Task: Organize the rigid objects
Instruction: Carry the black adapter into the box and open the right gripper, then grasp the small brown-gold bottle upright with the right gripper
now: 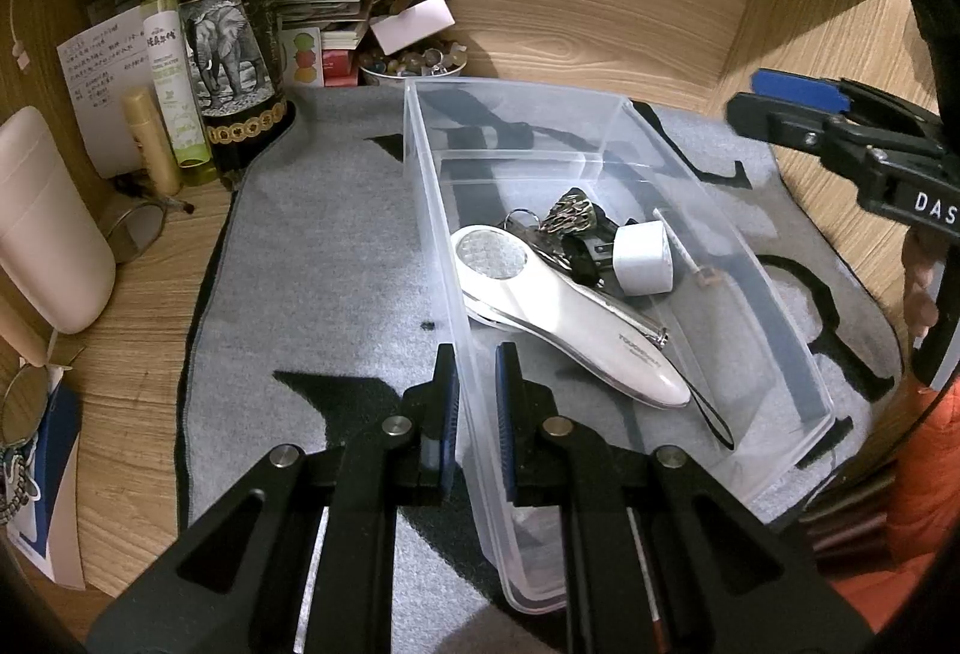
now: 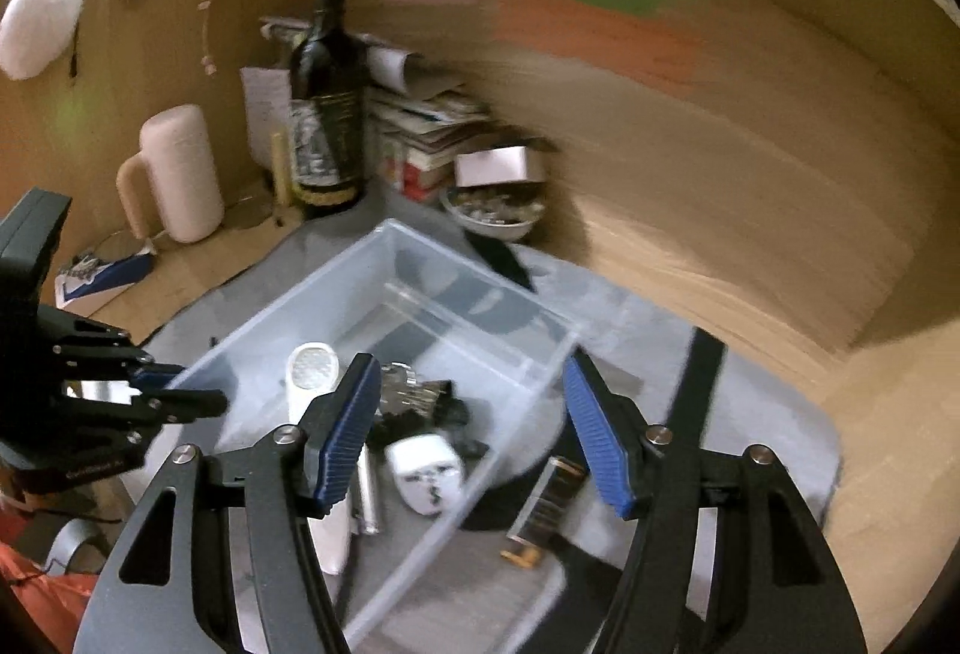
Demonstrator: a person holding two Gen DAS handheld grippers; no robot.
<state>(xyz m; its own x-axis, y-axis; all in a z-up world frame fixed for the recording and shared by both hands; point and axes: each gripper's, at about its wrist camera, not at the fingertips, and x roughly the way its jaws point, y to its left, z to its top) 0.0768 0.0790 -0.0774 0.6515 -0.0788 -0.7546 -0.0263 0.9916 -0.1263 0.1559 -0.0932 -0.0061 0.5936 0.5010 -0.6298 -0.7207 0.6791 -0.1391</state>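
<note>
The near wall of the clear rectangular plastic bin [image 1: 600, 138] is being straddled by the left claw [image 1: 477, 396], one blue-padded finger outside the wall and one inside, the jaws set narrow around it; whether the pads are actually pressing the plastic cannot be told. Ahead and right of that claw, inside the bin, a white oval handheld device with a wrist strap [image 1: 564, 318] is lying flat, and beyond it a dark bunch of keys [image 1: 564, 222] and a white cube-shaped plug adapter [image 1: 642, 258] are resting. The bin is being carried by a grey felt mat with black shapes [image 1: 318, 246] on the wooden worktop [image 1: 132, 414].

The right claw [image 2: 474, 432] is being held wide above the bin's near corner, nothing between its fingers. Below it the adapter [image 2: 426, 480] is lying inside the bin, while a flat dark rectangular object with gold ends [image 2: 549, 498] is lying on the mat just outside the wall, below the right-hand finger. Far ahead to the left, a dark wine bottle with an elephant label [image 1: 231, 36] is standing.
</note>
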